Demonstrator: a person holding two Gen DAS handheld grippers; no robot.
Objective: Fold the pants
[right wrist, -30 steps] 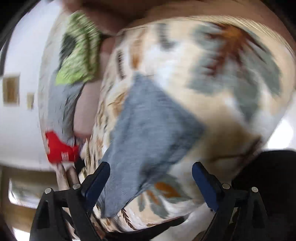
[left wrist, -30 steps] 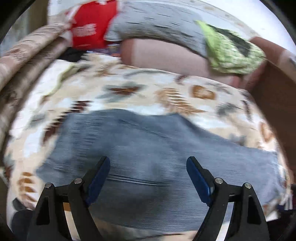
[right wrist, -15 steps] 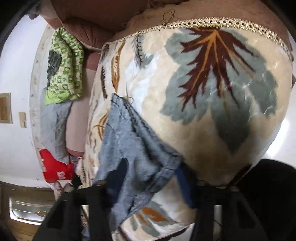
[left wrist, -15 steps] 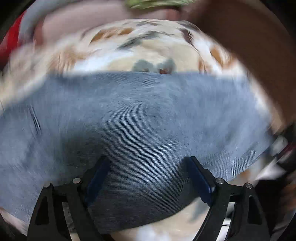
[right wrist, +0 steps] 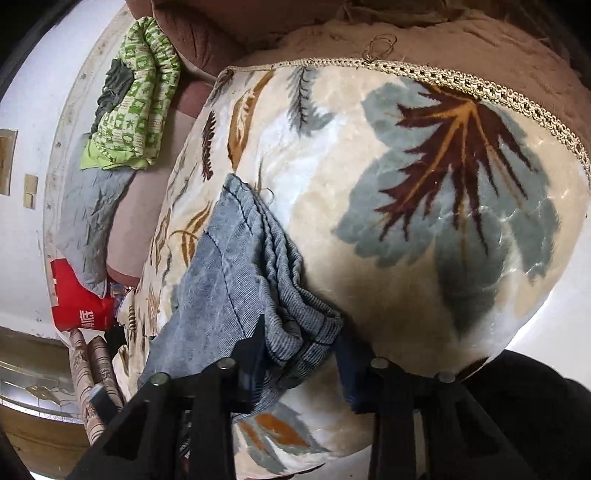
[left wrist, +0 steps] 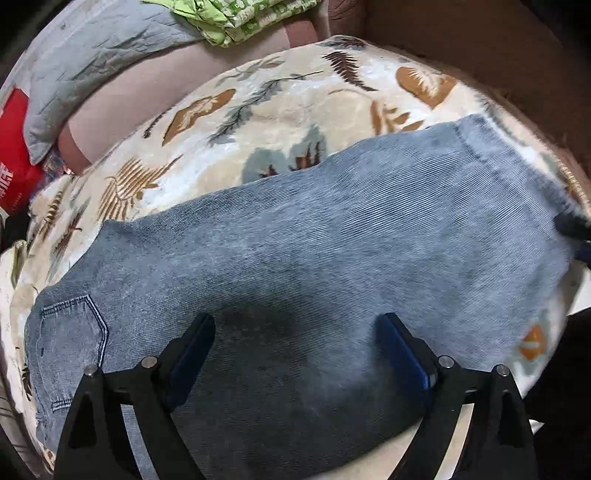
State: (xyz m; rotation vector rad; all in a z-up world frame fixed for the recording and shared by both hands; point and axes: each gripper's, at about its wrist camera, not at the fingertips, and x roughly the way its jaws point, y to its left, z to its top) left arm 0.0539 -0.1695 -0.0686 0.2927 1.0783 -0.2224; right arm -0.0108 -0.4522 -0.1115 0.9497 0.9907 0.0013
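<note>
And here we are over the bed, with the blue denim pants (left wrist: 332, 251) stretched long across the leaf-patterned blanket (left wrist: 288, 110), back pocket at the lower left of the left wrist view and the hem end running off to the upper right. The left gripper (left wrist: 295, 343) has travelled: a second ago it looked across the whole bed with the pants lying further off, and now it hangs right above the middle of the denim, pointing steeply down. Its blue-padded fingers (left wrist: 194, 347) stand wide apart, a touch wider than before after easing open, with nothing pinched between them, only cloth beneath. Over on the other side, the big change: the right gripper (right wrist: 299, 354) was spread wide a second ago with the hem lying loose ahead of it, and its jaws have just been closing, so now they squeeze a bunched, rippled wad of the hem end of the pants (right wrist: 295, 317) between them. That corner is gathered into folds right at the pads, while the rest of the leg runs away to the lower left in that view. In the left wrist view a dark tip of that right gripper shows at the far right edge, at the hem. Up at the head of the bed, the green patterned quilt (left wrist: 236, 18), the grey pillow (left wrist: 96, 55) and the red bag (left wrist: 14, 162) sit where they did.
</note>
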